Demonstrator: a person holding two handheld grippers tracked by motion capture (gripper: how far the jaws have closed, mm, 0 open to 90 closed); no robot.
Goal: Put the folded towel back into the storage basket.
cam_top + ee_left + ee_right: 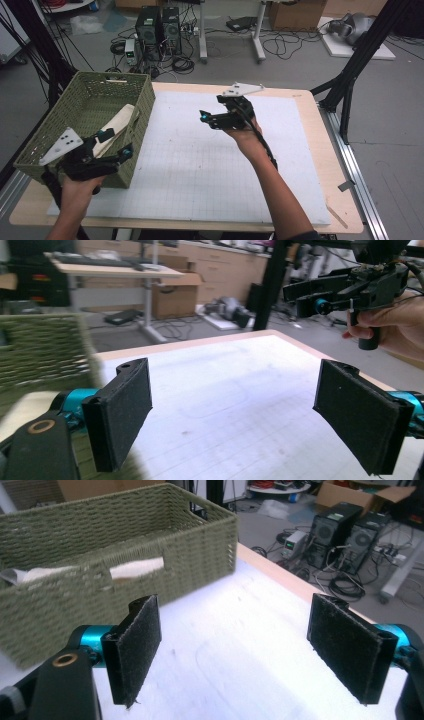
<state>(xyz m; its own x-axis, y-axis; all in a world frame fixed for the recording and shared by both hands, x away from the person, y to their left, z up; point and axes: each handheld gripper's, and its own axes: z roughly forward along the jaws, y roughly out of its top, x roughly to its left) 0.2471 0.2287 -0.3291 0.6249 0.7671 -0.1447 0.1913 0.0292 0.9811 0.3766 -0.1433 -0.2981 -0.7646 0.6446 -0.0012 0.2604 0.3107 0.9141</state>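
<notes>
I read the green woven basket [90,107] at the left edge of the worktop [325,150], partly overhanging its left side and resting against the white gridded mat [210,160] that covers most of the surface. The basket holds a folded cream cloth [120,122], lying diagonally against the wall nearest the mat. In the right gripper view, the cloth [135,567] shows through the handle slot in the basket's [75,555] end wall.

My left tongs [116,142] sit at the basket's near right corner, just above the rim and close to the lower end of the cloth. The jaws stand wide apart with nothing between them. In the left gripper view, the two black pads [122,415] frame bare mat [225,400], with the basket wall [40,355] blurred at the left.

My right tongs [205,120] hover over the middle of the mat, well apart from the basket, pointing left toward it. The jaws are spread wide and empty. The right gripper view shows bare mat [225,645] between the pads [137,645]. In the left gripper view, the right tongs [300,300] appear at upper right, held in a hand [395,320].

Nothing lies on the mat.
</notes>
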